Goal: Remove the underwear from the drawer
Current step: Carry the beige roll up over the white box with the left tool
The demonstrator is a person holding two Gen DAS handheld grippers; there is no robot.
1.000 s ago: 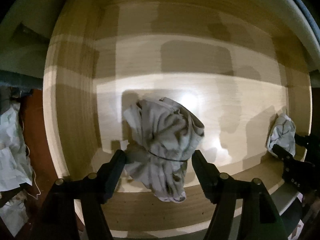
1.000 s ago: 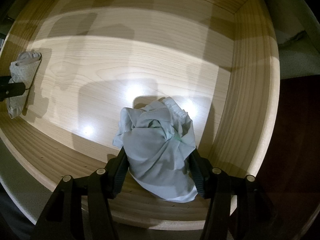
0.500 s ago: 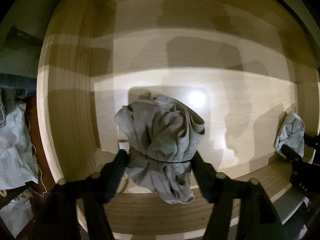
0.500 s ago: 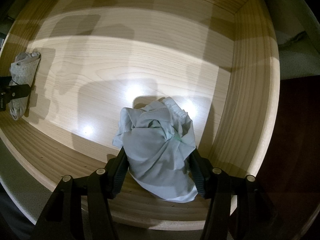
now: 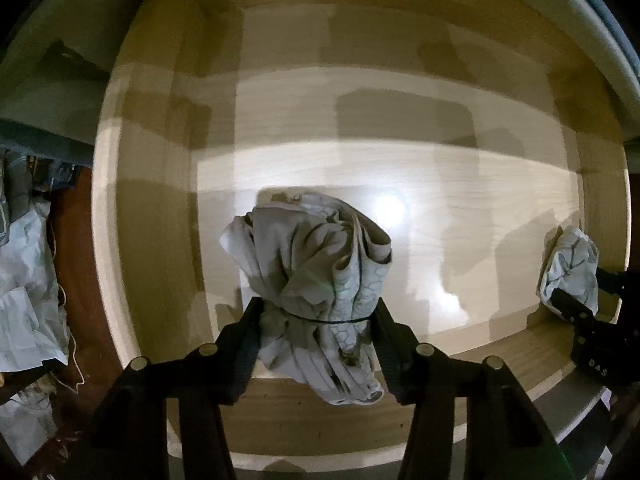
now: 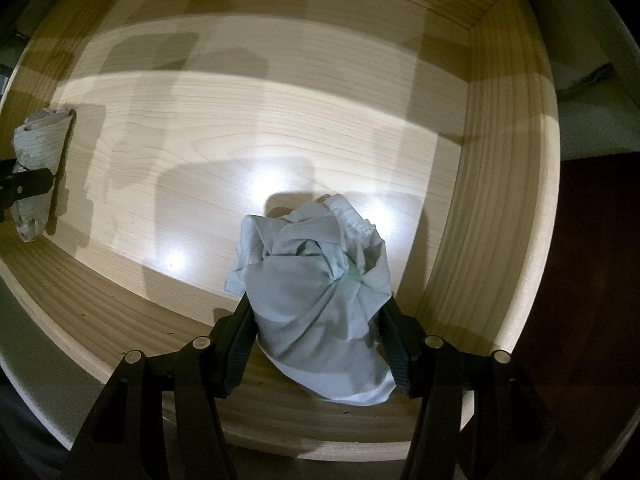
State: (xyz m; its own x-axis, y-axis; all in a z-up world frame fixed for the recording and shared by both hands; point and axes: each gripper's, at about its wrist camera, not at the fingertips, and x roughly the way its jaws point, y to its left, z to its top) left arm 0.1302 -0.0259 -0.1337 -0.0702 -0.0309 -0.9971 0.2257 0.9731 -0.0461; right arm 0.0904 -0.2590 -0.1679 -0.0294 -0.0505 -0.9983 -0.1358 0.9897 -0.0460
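Observation:
A light wooden drawer (image 5: 400, 184) lies open below both grippers, which point straight down into it. My left gripper (image 5: 318, 316) is closing, and its pads pinch the waist of a crumpled grey patterned underwear (image 5: 312, 264) near the drawer's front wall. My right gripper (image 6: 318, 320) is shut on a pale blue-grey underwear (image 6: 316, 292) by the drawer's (image 6: 240, 120) right front corner. Each view shows the other gripper at its edge: the right one (image 5: 580, 308) with its bundle (image 5: 568, 272), the left one (image 6: 24, 188) with its bundle (image 6: 40, 152).
Apart from the two bundles, the drawer floor is bare wood, with walls all around (image 6: 500, 200). Crumpled pale cloth (image 5: 28, 300) lies outside the drawer on the left. Dark brown floor (image 6: 592, 260) shows beyond the right wall.
The left gripper's fingers have drawn inward and now squeeze the grey bundle, which looks a little closer to the camera. The right gripper and its bundle have stayed still.

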